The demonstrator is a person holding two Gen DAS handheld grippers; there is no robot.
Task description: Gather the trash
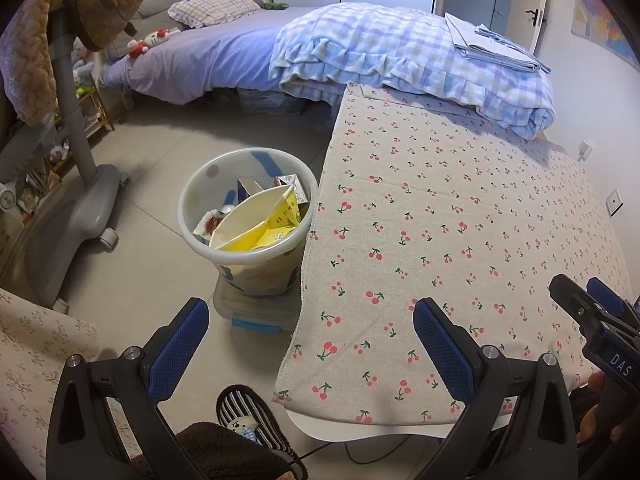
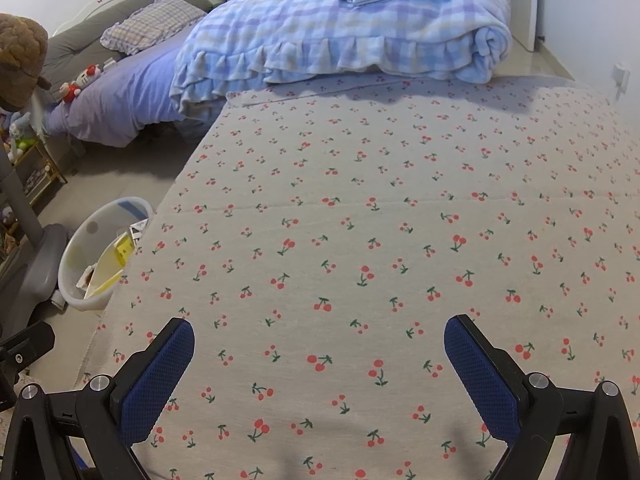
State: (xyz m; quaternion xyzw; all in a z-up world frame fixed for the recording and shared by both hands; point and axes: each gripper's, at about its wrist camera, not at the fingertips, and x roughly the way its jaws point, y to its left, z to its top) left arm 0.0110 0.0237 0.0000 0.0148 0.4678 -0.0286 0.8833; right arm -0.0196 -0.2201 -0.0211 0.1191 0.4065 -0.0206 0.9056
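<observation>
Both grippers, left gripper [image 1: 310, 334] and right gripper [image 2: 318, 354], stand apart and empty; overfilled bin [image 1: 248, 216], at ten o'clock off the table [image 1: 460, 208], risks shedding cartons [image 1: 260, 220] if nudged.

A home bedroom is shown: a bed [image 1: 208, 56] is made up with a lilac sheet, a checked pillow [image 1: 212, 8] and a folded frilled quilt [image 1: 400, 52], soft toys [image 1: 150, 40] are laid along its edge, and a cherry-print cloth [image 2: 380, 220] is spread over the counter

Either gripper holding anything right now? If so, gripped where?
Nothing held. Left gripper and right gripper are both open and empty; trash sits in the bin.
</observation>
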